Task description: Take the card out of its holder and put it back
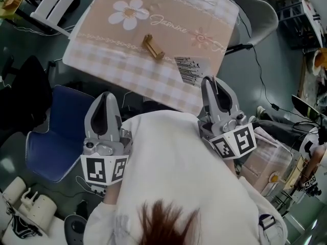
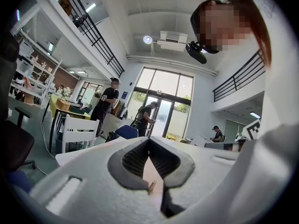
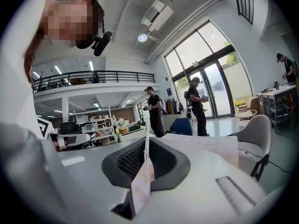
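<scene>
Though barcode (image 1: 189, 67) shows only overhead, right claw (image 3: 145, 143) grips card (image 3: 141, 183) edge-on.

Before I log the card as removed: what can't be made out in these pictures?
Card print: too small in head view, edge-on in right gripper view.
Holder slot: too small in head view; in left gripper view the jaws hide all but one end.

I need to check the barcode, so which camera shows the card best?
The head view: the card shows its printed face, barcode included, at the right tongs' tips. The right gripper view shows it only edge-on between the shut tongs. The left gripper view shows none of it.
</scene>
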The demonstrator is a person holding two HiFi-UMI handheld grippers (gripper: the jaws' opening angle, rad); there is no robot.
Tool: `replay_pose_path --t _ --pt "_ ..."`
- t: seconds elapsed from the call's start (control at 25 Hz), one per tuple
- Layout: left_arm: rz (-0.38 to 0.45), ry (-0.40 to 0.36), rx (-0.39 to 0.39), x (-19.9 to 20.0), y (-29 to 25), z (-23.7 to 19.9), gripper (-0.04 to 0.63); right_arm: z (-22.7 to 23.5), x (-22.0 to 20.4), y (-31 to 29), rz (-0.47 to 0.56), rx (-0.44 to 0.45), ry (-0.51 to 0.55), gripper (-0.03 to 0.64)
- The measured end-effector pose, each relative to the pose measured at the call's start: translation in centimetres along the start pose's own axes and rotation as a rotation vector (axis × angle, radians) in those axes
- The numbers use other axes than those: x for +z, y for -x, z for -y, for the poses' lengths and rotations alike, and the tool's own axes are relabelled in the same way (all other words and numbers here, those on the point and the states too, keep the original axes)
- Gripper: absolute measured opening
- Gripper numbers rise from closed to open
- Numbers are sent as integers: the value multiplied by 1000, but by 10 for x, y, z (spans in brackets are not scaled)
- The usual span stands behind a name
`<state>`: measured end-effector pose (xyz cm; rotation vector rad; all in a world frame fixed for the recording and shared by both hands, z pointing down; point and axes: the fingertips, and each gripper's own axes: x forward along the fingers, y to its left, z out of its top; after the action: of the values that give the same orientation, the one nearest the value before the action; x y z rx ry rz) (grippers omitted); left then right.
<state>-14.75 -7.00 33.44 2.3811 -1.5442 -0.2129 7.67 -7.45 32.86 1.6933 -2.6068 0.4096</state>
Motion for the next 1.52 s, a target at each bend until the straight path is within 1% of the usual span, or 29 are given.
replay_pose_path --t 0.16,0.32,0.52,0.64,0.84,1.24,1.52 --pt "-8 -15 10 0 -1 0 0 0 0 -4 0 11 -2 15" --pt "-4 -30 20 2 -1 -1 0 -3 7 -16 17 41 14 15" --pt "-2 -41 38 2 4 -4 0 1 11 -42 10 33 2 15" --pt "-6 -47 45 2 6 -7 0 -1 13 -61 10 51 9 15" --pt "30 -24 84 10 7 -11 0 -3 9 -83 -7 67 12 15" --pt "27 19 130 7 11 -24 0 15 -14 -126 -51 72 24 14" --pt "26 36 146 7 9 -29 0 19 -42 -151 -123 77 31 14"
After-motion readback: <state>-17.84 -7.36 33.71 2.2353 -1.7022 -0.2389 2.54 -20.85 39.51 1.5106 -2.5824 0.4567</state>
